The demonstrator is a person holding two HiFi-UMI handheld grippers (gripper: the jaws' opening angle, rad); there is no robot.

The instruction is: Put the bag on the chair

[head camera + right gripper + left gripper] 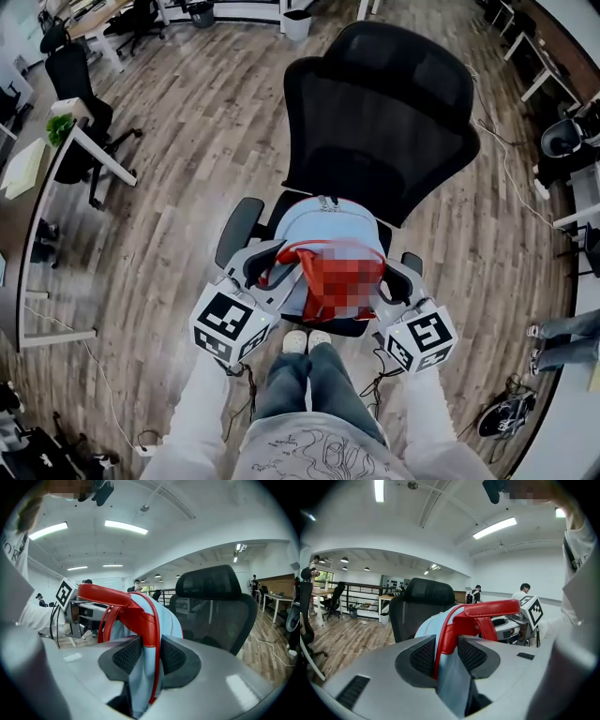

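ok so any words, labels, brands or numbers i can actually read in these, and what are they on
No text can be read in any view.
Marker cube on the left tool: black and white square pattern, no letters.
Marker cube on the right tool: same kind of pattern.
Bag: its red part is masked, nothing reads.
Shirt: line drawing; any lettering is too small to read.

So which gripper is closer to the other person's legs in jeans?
Right. The right gripper holds the bag nearer those legs; the left gripper holds its far side.
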